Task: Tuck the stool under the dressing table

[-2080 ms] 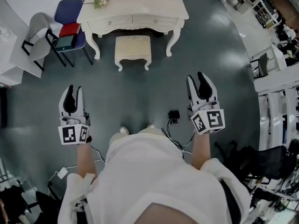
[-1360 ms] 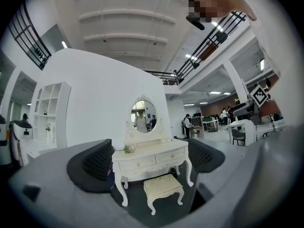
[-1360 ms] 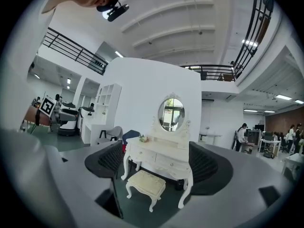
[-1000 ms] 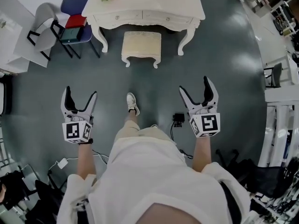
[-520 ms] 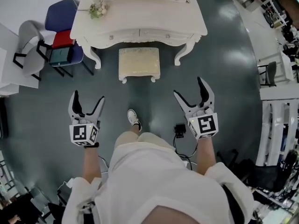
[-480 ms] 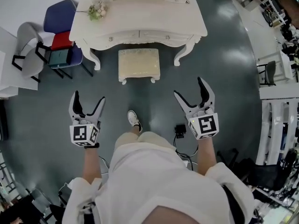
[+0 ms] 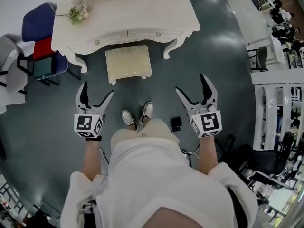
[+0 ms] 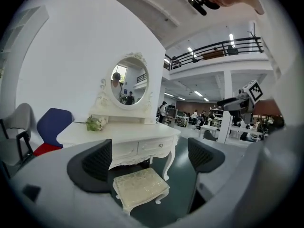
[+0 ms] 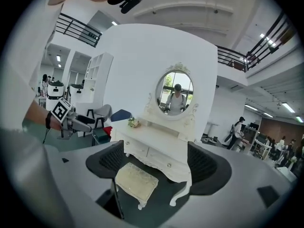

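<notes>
A blue chair (image 7: 35, 25) stands beside a grey chair (image 7: 8, 74); a black device (image 7: 176, 124) lies on the floor (image 7: 218, 75).

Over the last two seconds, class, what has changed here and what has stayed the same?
The left gripper and right gripper both opened: jaws together before, apart and empty now. The person walked forward, nearer the stool. The stool stayed put, untouched, in front of the dressing table.

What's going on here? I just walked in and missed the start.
A person stands facing the dressing table, holding the left gripper and right gripper, both with fingers open and empty. The stool sits on the floor in front of the table, mostly out from under it, and neither gripper touches it.
</notes>
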Tool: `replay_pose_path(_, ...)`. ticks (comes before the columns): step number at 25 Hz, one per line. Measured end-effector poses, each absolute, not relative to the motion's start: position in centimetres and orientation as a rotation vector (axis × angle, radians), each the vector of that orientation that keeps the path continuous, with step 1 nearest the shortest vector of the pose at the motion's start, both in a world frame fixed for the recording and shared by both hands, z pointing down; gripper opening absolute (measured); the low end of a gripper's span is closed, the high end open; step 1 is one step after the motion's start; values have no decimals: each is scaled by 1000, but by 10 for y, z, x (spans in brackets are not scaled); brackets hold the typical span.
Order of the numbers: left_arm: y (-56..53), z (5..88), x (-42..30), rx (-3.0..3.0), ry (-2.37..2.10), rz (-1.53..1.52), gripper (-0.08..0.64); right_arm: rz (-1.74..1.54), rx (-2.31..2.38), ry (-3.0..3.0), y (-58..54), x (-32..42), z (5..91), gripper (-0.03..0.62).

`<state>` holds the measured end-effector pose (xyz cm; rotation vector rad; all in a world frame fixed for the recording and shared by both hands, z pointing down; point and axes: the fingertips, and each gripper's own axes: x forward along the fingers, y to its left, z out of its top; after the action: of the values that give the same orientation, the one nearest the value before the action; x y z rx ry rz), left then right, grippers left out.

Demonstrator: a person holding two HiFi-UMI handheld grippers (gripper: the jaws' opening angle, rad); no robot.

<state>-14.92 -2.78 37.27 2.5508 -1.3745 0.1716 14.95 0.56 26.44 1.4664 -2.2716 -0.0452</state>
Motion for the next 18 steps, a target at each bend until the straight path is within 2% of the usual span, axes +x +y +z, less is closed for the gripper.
replay_pose_path(8,-51,399,-112,2634,-1251,232,497,49,1338,-2214,-16,158,324,403)
replay_pose_path(18,-89,490,-77,2481,-1200,233,497,278,1148,-2218,-55,145,452,382)
